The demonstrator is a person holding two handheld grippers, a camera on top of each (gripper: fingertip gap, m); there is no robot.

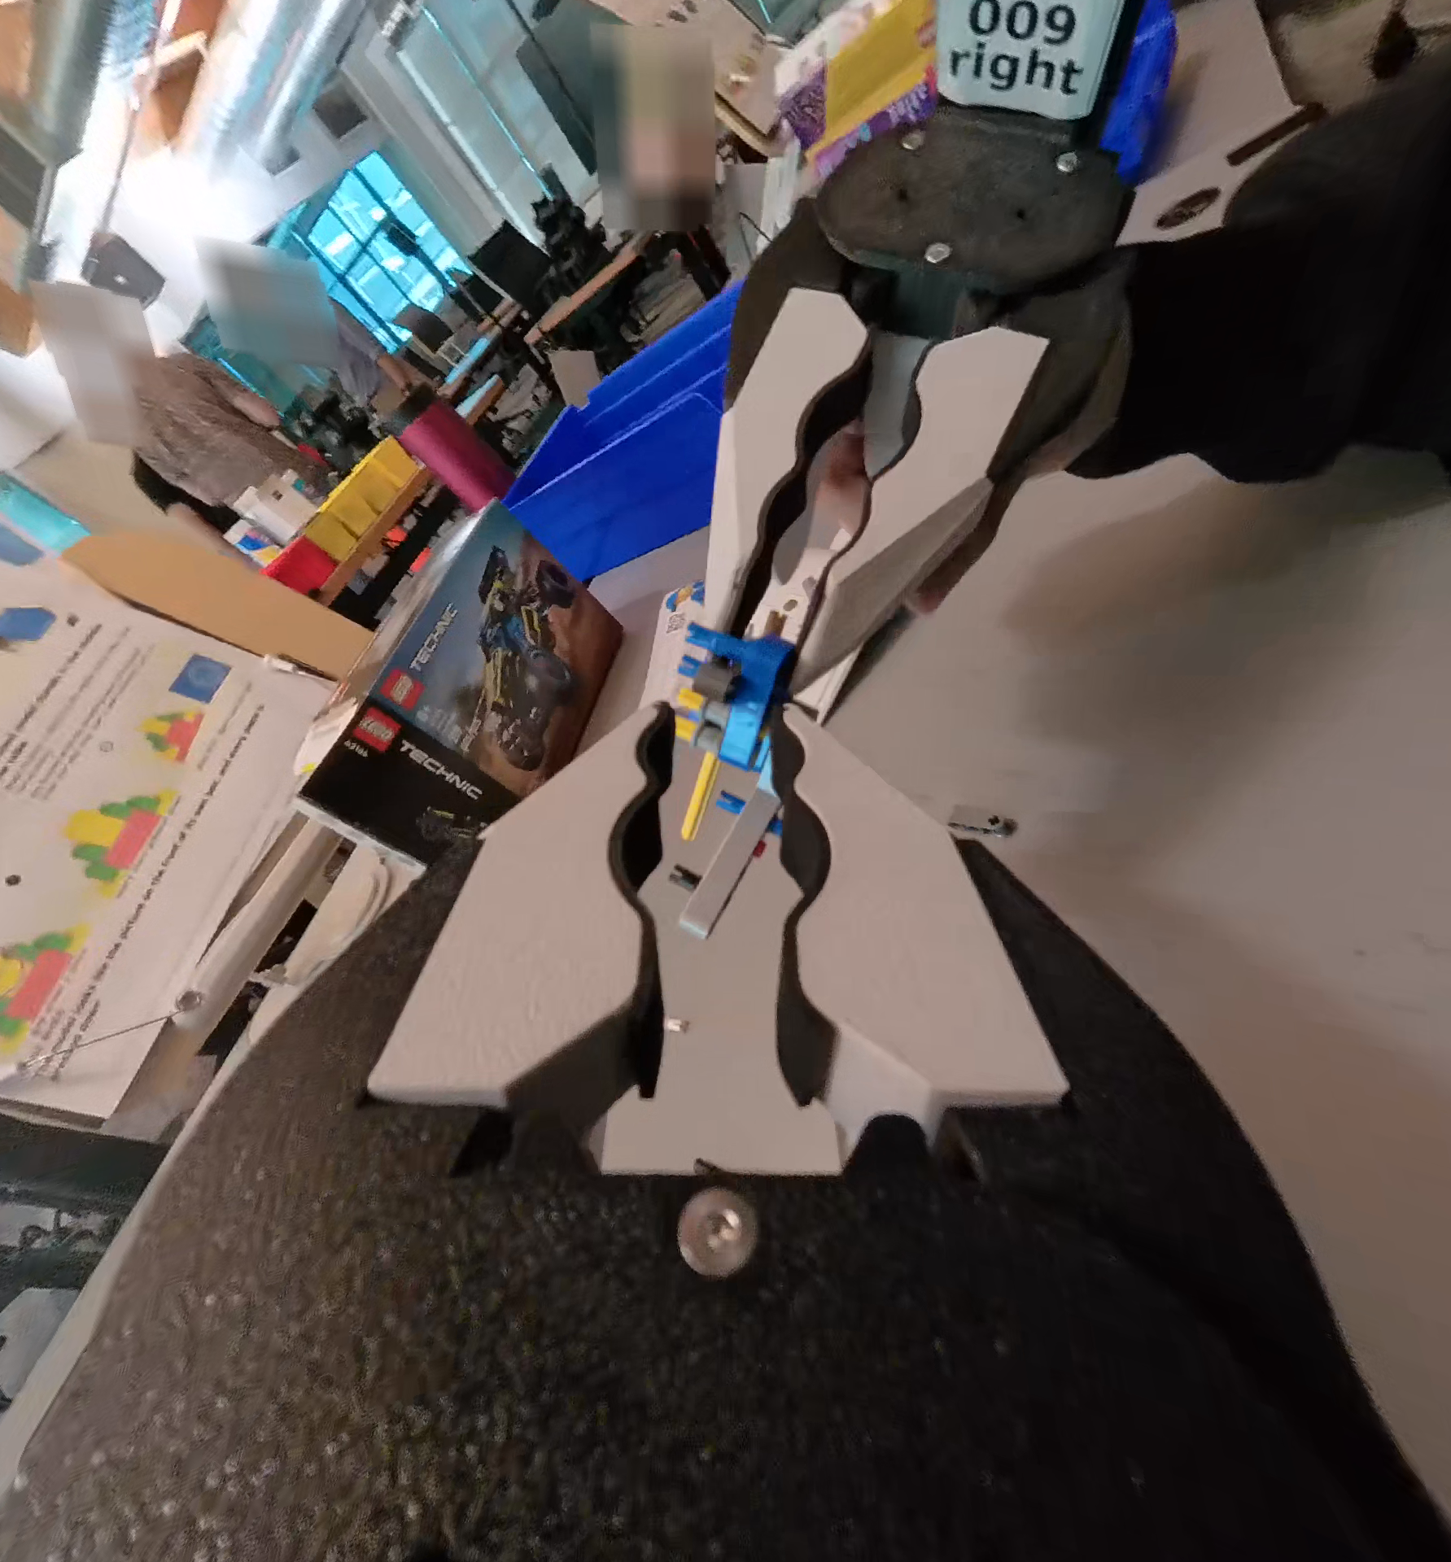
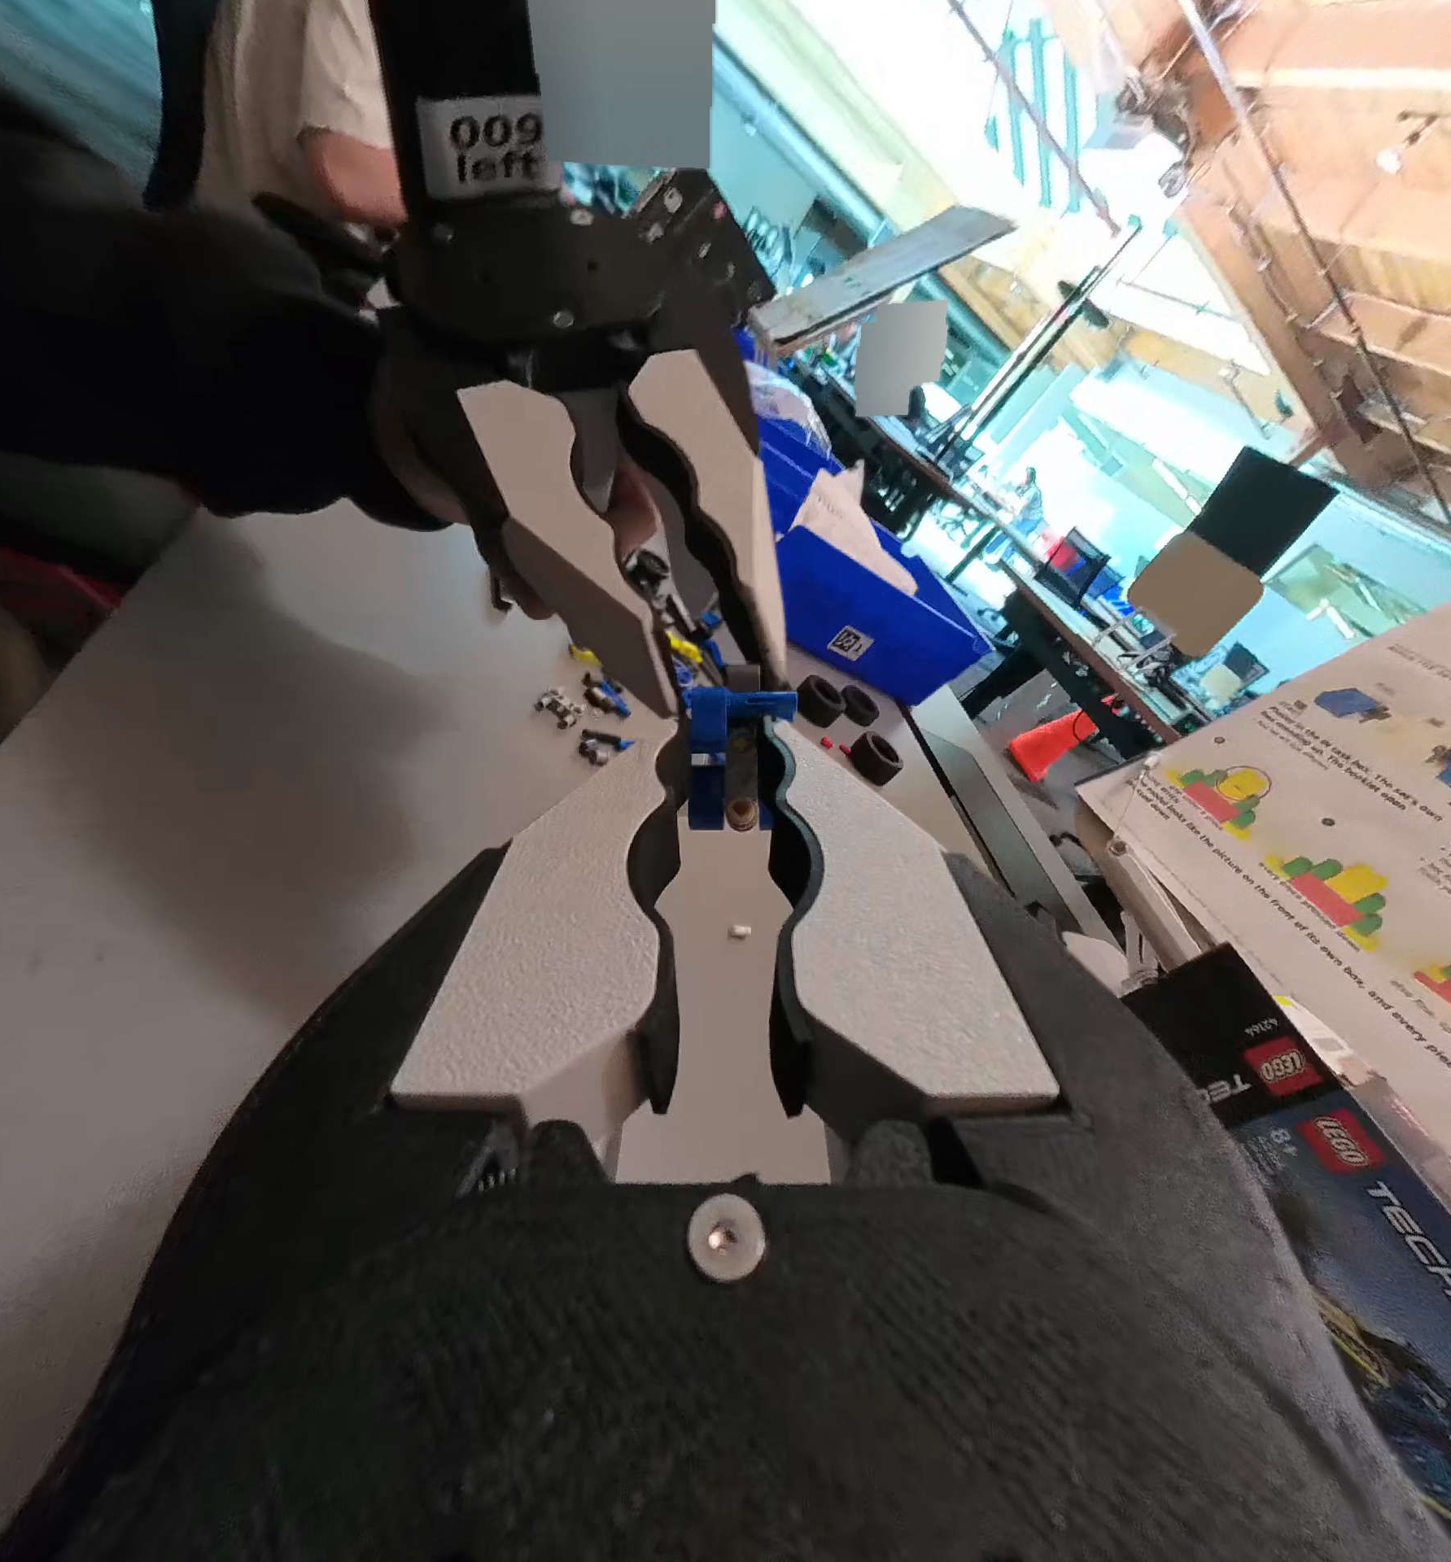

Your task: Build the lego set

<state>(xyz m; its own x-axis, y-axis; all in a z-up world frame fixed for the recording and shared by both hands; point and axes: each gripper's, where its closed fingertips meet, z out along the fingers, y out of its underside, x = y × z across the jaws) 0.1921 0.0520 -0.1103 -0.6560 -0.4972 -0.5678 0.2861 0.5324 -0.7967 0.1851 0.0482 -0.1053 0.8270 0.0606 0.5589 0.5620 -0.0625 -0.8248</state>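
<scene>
A small blue Lego Technic assembly (image 1: 747,676) with grey connectors, a yellow axle (image 1: 699,799) and a long grey beam (image 1: 722,871) is held in the air between both grippers. My left gripper (image 1: 722,723) is shut on its lower part, and the beam runs back between the fingers. My right gripper (image 1: 760,630) comes in from above and is shut on the blue top end. In the right wrist view my right gripper (image 2: 720,748) grips the blue piece (image 2: 709,761), and the left gripper (image 2: 722,680) meets it tip to tip from the far side.
Loose small parts (image 2: 586,718) and three black tyres (image 2: 832,701) lie on the white table (image 2: 282,676). A blue bin (image 2: 874,608) stands behind them. The Lego box (image 1: 485,676) and a printed instruction sheet (image 1: 71,803) sit beside the work spot. My left and right fingertips are right by each other.
</scene>
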